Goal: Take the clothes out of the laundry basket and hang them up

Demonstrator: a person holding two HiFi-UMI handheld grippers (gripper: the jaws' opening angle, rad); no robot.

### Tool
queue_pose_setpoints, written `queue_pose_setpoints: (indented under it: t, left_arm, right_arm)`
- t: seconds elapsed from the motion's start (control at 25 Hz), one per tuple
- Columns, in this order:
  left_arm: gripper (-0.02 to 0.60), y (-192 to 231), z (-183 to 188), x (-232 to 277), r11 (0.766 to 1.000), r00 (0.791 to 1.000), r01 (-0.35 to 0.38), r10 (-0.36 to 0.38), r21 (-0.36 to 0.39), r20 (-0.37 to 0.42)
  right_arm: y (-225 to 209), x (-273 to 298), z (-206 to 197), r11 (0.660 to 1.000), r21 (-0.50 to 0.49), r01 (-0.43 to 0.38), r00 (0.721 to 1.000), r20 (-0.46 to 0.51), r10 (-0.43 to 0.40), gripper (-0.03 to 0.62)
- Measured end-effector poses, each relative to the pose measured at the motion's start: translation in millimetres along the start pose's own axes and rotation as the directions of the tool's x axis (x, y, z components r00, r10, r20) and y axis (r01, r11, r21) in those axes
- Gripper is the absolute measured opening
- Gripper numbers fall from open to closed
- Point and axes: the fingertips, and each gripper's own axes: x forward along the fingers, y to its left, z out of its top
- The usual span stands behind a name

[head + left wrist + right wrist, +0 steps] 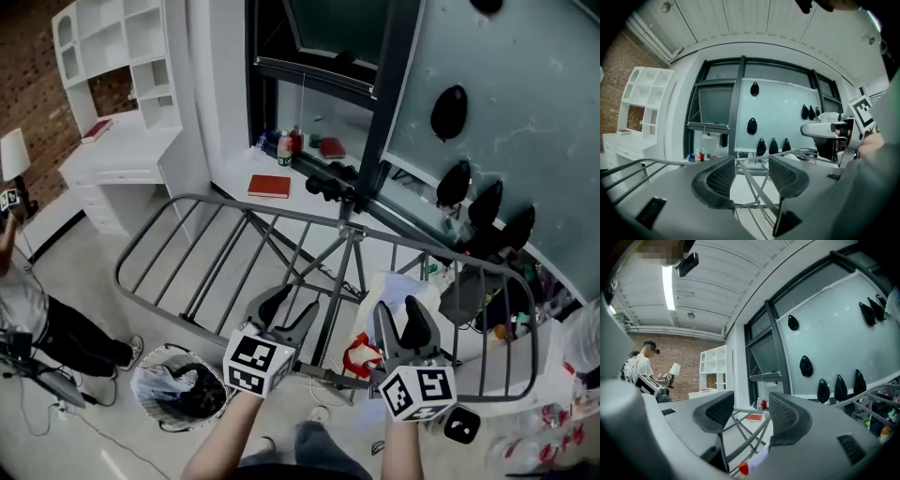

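Head view looking steeply down: a person holds two hand-held grippers side by side above a grey metal drying rack (281, 214), which stands unfolded on a pale floor (94, 281).

The left hand-held gripper (292, 305) has its jaws apart with nothing between them. In its own view only the rack's bars show through the gap, farther off. The right hand-held gripper (398, 314) is just beside it. Its jaws are likewise spread and empty, with rack bars visible beyond them.

The laundry basket (167, 352), round and mesh-sided, sits on the floor below the rack's near left corner, lower left of the left hand-held gripper and apart from both. Inside it lie the clothes (192, 384), a dark bundle against paler fabric. None hang on the rack.

Beyond the rack's far edge, a white surface (234, 169) runs under a dark-framed window, carrying a red book (269, 186) and a few bottles (286, 145). A person (28, 309) stands at the left edge.
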Motion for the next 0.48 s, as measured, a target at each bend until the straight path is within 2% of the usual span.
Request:
queue_pose_setpoints:
  t: [0.2,0.48]
  left_arm:
    - [0.235,32.6,-0.9,-63.6,0.998,0.998,-0.057,0.057,-0.006,0.014]
    - [0.229,86.6,-20.7,-153.2,0.985,0.986,-0.167,0.167,-0.031,-0.002]
  right_arm:
    - [65.3,-2.6,-6.3,0.998,0.005,-0.058,0.998,-0.008,0.059,0.229]
    - [172.2,8.6,-23.3,0.980,0.014,-0.200,0.979,-0.033,0.201,0.229]
